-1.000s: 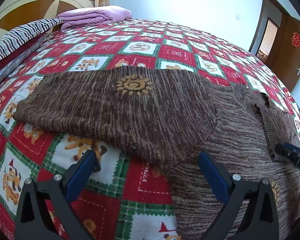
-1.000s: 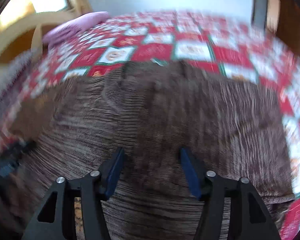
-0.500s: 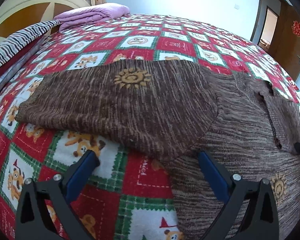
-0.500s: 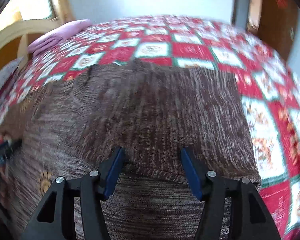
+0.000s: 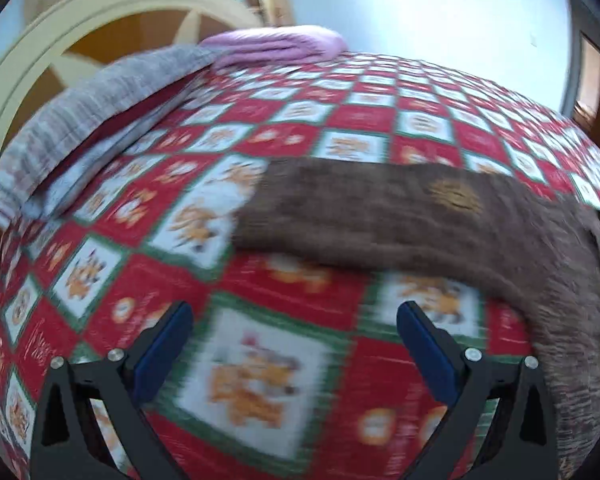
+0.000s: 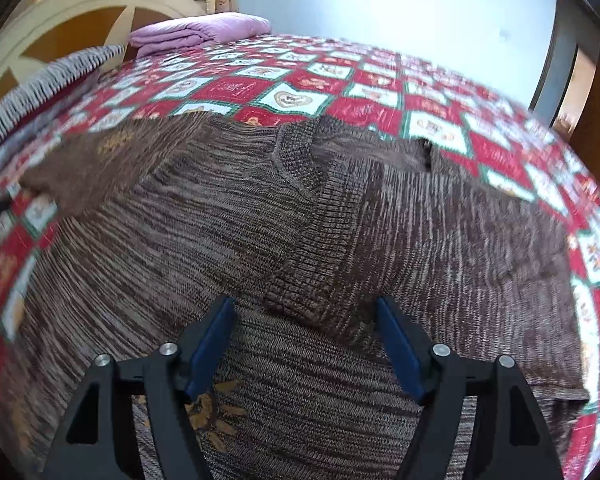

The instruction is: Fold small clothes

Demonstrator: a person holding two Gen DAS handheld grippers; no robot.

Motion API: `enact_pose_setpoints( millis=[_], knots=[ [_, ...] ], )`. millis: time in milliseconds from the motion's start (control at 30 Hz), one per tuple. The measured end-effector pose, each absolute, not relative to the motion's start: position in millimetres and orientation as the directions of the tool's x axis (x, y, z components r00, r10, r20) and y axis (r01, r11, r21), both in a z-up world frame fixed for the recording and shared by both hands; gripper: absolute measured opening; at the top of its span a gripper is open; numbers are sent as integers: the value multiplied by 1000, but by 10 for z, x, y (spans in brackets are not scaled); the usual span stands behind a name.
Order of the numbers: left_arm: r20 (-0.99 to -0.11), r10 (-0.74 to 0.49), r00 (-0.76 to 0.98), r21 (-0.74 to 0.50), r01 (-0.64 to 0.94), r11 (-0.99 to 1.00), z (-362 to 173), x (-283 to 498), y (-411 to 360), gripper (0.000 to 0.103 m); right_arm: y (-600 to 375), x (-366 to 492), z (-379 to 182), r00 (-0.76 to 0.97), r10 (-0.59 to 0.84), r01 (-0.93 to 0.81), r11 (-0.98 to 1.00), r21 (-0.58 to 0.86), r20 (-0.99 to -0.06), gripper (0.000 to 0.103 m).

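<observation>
A brown knitted sweater (image 6: pixel 220 216) lies flat on the red, white and green patchwork quilt (image 6: pixel 292 80). One sleeve is folded across its body. The ribbed cuff (image 6: pixel 296 300) of that sleeve lies between the fingers of my right gripper (image 6: pixel 304 308), whose jaws are opening; the pads do not press on it. The other sleeve (image 5: pixel 380 216), with an orange sun motif (image 5: pixel 454 196), stretches out to the left. My left gripper (image 5: pixel 292 316) hangs open over bare quilt (image 5: pixel 260 360) in front of that sleeve, holding nothing. The left wrist view is blurred.
A folded purple blanket (image 6: pixel 196 34) and a grey striped blanket (image 5: pixel 112 88) lie at the head of the bed by the cream and brown headboard (image 5: pixel 80 36). A dark door frame (image 6: pixel 560 76) stands at the far right, and a pale wall is behind the bed.
The left gripper has swung left, off the sweater's body to bare quilt below the outstretched sleeve. The right gripper's jaws have widened, and the folded sleeve's cuff now lies between them.
</observation>
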State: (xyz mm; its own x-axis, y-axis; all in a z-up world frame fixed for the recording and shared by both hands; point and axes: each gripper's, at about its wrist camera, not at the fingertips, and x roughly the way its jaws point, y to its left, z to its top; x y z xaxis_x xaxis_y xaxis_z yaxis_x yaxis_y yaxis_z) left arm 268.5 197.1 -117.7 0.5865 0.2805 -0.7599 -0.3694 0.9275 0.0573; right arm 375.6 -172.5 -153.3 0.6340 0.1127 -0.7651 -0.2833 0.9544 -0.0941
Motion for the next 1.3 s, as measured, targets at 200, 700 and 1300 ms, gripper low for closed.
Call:
enact_pose_setpoints(
  millis=[200, 700, 1300],
  knots=[
    [-793, 101, 601, -240, -460, 855, -1174, 2599, 2422, 102, -1745, 3785, -1544, 639, 123, -275, 958, -76, -759, 78],
    [-752, -17, 659, -453, -497, 740, -1459, 3235, 2597, 71, -1810, 3673, -1531, 656, 129, -269, 960, -71, -744, 79],
    [-726, 61, 685, -349, -444, 826, -1035, 3243, 2484, 8, -2164, 3544, -1161, 680, 206, -244, 969, 48, -704, 80]
  ],
)
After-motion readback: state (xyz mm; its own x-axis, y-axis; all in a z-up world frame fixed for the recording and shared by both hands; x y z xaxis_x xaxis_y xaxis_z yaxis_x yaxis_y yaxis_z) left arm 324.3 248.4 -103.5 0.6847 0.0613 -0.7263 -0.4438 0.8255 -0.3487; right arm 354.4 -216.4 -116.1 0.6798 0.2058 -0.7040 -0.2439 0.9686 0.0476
